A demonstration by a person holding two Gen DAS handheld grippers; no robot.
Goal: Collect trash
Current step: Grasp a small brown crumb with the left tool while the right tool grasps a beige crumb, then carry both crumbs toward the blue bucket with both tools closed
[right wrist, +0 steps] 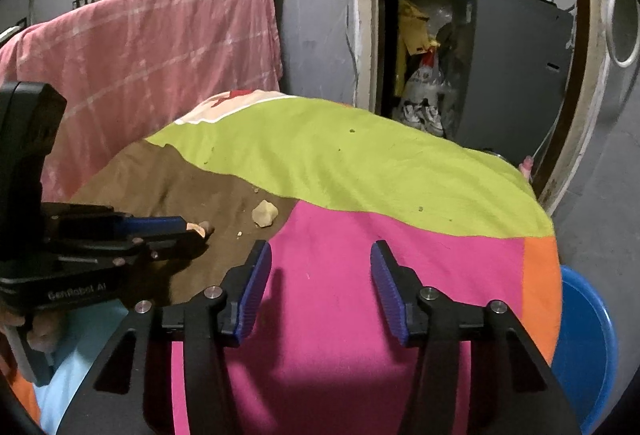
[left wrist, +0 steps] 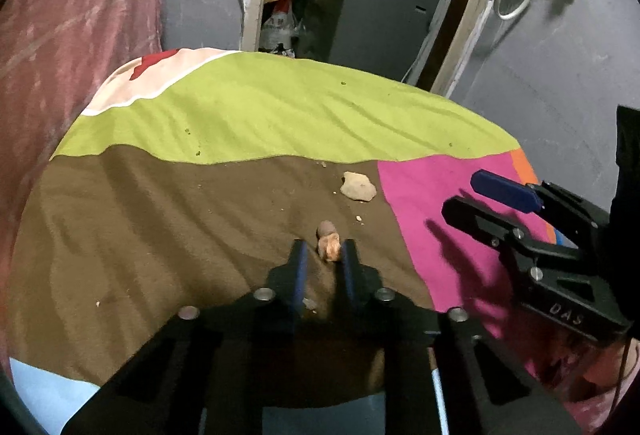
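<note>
A small orange-brown scrap [left wrist: 330,251] lies on the brown patch of the multicoloured cloth [left wrist: 240,115]. My left gripper [left wrist: 323,244] is shut on it at the fingertips. From the right wrist view the scrap [right wrist: 201,229] pokes out past the left gripper [right wrist: 191,230]. A tan crumpled lump [left wrist: 358,187] [right wrist: 265,213] sits a little farther on, with crumbs around it. My right gripper [right wrist: 320,249] [left wrist: 460,193] hovers open over the pink patch with nothing between its fingers.
A blue basin [right wrist: 588,335] stands below the cloth's right edge. A pink draped cloth [right wrist: 140,43] [left wrist: 72,15] rises at the back left. Behind is a doorway with a grey cabinet [left wrist: 380,3] and clutter. A hand [right wrist: 40,339] grips the left gripper's handle.
</note>
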